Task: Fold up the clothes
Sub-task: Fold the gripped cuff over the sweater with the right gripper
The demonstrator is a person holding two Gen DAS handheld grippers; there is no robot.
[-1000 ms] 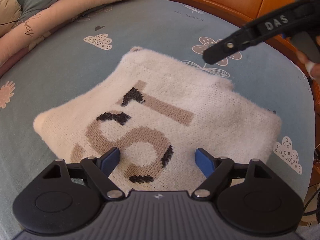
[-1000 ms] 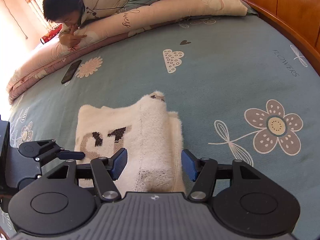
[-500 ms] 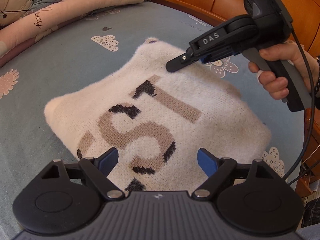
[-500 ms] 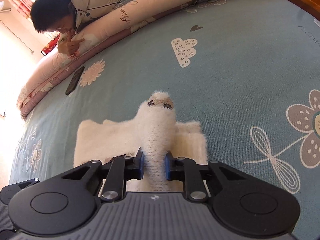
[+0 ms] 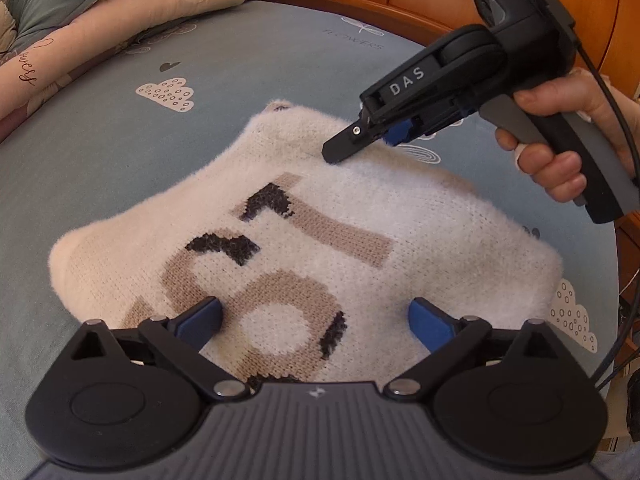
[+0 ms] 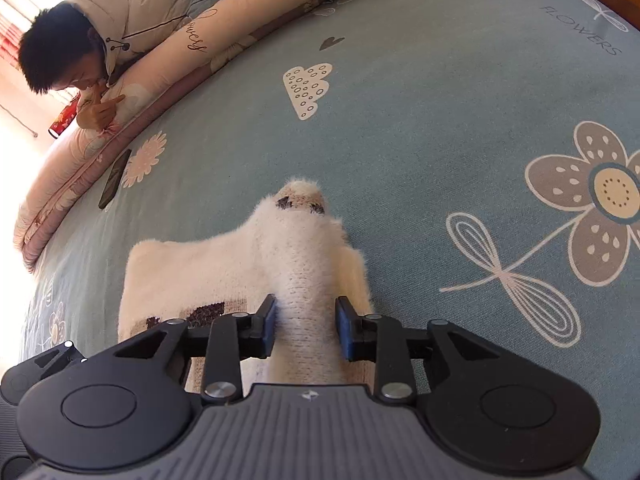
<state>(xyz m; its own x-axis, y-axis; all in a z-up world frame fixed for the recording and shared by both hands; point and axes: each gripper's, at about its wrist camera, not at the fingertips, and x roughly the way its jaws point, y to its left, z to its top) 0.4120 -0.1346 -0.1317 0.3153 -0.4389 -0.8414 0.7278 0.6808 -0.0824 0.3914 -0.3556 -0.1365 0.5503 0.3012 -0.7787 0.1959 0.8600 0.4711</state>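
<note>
A folded white sweater (image 5: 360, 248) lies on the bed sheet (image 5: 120, 140); the right gripper (image 6: 306, 324), jaws opening, straddles its raised fold as if releasing it, while the left gripper (image 5: 316, 320) hovers above, opening wide.

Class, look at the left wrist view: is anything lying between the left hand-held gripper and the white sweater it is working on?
Nothing visible. The left hand-held gripper, jaws opening, is directly over the white sweater, bare knit between its pads. The right hand-held gripper works the far edge, well clear.
</note>
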